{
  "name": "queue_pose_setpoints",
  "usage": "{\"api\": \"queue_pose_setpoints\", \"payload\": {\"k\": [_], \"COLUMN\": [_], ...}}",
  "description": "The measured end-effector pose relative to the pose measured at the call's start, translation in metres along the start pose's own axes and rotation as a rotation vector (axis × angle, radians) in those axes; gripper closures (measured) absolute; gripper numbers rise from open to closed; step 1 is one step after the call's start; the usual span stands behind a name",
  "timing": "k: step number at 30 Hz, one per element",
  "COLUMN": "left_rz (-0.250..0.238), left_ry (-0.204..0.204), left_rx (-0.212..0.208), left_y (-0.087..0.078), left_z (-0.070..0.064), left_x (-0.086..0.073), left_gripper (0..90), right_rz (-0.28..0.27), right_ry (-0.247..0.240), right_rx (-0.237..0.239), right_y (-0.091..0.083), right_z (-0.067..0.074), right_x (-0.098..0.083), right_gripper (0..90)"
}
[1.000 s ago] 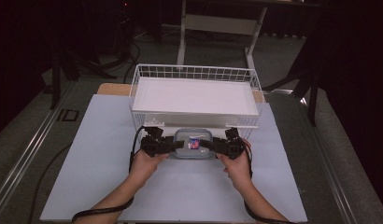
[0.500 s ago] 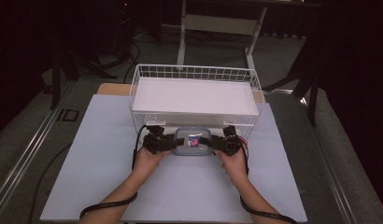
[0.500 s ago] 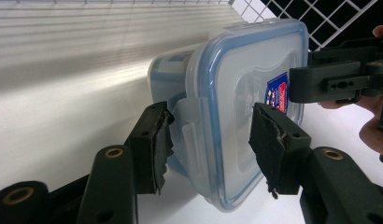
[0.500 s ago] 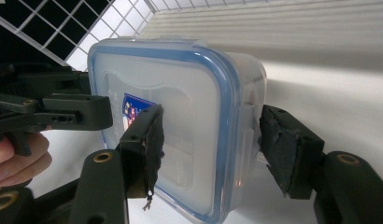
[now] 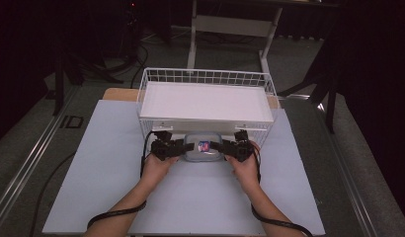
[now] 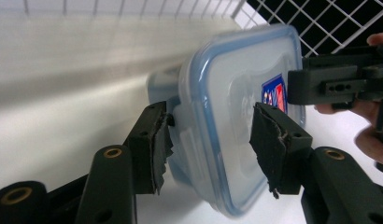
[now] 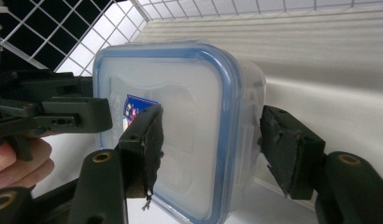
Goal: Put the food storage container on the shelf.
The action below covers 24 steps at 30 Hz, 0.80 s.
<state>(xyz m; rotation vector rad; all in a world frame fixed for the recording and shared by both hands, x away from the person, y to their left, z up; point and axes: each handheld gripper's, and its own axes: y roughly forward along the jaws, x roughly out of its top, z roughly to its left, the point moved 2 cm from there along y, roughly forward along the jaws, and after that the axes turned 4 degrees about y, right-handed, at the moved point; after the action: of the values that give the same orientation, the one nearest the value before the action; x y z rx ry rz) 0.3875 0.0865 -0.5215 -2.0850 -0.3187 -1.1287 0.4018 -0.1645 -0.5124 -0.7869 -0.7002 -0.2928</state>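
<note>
A dim lab or studio (black curtains, floor rails, white-topped table)

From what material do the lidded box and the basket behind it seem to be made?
The box looks like translucent, glossy plastic: its cloudy walls let light through, and the lid has a blue rim. The basket seems to be white-coated metal wire, judging by its thin grid; the coating type is unclear.

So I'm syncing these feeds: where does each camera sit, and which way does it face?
High view: above the person's side, looking forward and down on the container; forearms, left gripper, right gripper.
Left gripper view: rides the left gripper, facing the container's lid; own jaws.
Right gripper view: rides the right gripper, likewise.
Both gripper views share the wire basket.
</note>
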Motion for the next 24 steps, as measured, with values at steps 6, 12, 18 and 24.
{"api": "queue_pose_setpoints", "payload": {"k": [6, 12, 18, 24], "left_rz": [-0.021, -0.033, -0.060, -0.084], "left_ry": [0.084, 0.155, 0.171, 0.259], "left_rx": [0.090, 0.162, 0.186, 0.188], "left_y": [0.004, 0.010, 0.014, 0.006], "left_z": [-0.005, -0.009, -0.008, -0.012], "left_x": [0.007, 0.010, 0.010, 0.013], "left_gripper": [49.8, 49.7, 48.3, 46.4], "right_rz": [-0.008, -0.022, -0.035, -0.054], "right_ry": [0.007, -0.023, -0.081, -0.144], "right_rx": [-0.007, -0.098, -0.130, -0.148], "right_y": [0.002, 0.002, 0.004, -0.003], "right_z": [-0.005, 0.002, 0.005, 0.014], "right_x": [0.000, 0.003, 0.005, 0.004], "right_gripper": [38.4, 40.6, 39.9, 39.6]}}
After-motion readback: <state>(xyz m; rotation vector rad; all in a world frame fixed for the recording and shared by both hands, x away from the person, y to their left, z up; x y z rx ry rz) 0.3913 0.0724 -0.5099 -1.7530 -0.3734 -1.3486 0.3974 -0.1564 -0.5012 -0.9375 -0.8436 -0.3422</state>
